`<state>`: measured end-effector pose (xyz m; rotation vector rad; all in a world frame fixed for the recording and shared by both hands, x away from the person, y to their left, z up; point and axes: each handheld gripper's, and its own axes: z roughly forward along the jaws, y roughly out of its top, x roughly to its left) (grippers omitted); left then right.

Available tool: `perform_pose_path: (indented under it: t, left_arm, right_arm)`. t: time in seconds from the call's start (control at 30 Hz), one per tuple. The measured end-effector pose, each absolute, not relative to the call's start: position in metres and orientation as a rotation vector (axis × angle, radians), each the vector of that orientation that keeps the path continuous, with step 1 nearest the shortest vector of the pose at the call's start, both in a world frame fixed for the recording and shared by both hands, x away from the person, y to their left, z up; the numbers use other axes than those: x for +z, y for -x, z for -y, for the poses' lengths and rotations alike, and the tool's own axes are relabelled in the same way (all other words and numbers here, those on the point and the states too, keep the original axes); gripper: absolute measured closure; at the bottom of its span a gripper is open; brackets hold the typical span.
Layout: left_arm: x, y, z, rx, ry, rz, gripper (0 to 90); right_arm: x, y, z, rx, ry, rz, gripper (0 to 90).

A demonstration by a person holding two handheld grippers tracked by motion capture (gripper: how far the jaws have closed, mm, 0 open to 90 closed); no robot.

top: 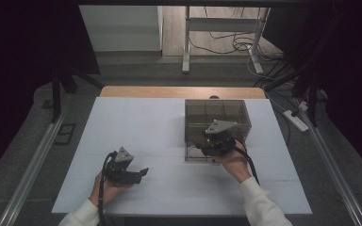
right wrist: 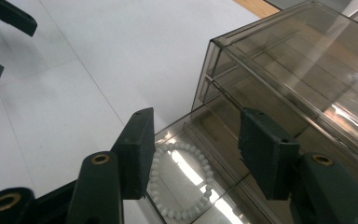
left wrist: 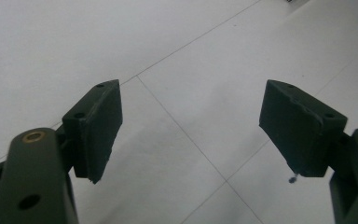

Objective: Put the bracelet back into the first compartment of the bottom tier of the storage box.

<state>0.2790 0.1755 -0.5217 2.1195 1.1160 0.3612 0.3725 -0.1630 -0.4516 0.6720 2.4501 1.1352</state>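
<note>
Lying under open R claw (right wrist: pixel 193 154): bead bracelet (right wrist: pixel 179 179).

High view reads dim overall; I get black, underexposed corners left and right, with the white table (top: pixel 136 141) the one evenly lit area and the floor behind it grey and grainy. Detail is soft, with mild noise. Left gripper view: flat, diffuse light, faint soft shadows on the table under the jaws, which are slightly out of focus at the bottom edge. Right gripper view: brighter, with glare streaks on the smoked clear box (right wrist: pixel 298 65) and hot white reflections on its floor beside the white bead bracelet (right wrist: pixel 179 182). Near jaws are soft.
</note>
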Motion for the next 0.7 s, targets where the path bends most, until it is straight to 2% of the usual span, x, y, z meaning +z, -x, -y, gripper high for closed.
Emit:
perform_pose_path:
  t: [0.37,0.7]
  left_arm:
    - [-0.521,-0.279,-0.176,0.365,-2.114,-1.113,22.3]
    - [-0.521,-0.279,-0.176,0.367,-2.112,-1.116,22.3]
  right_arm:
    - [-0.457,-0.368,0.178,1.239,-0.69,-2.429,38.7]
    - [-0.463,-0.35,0.208,1.273,-0.722,-2.384,34.8]
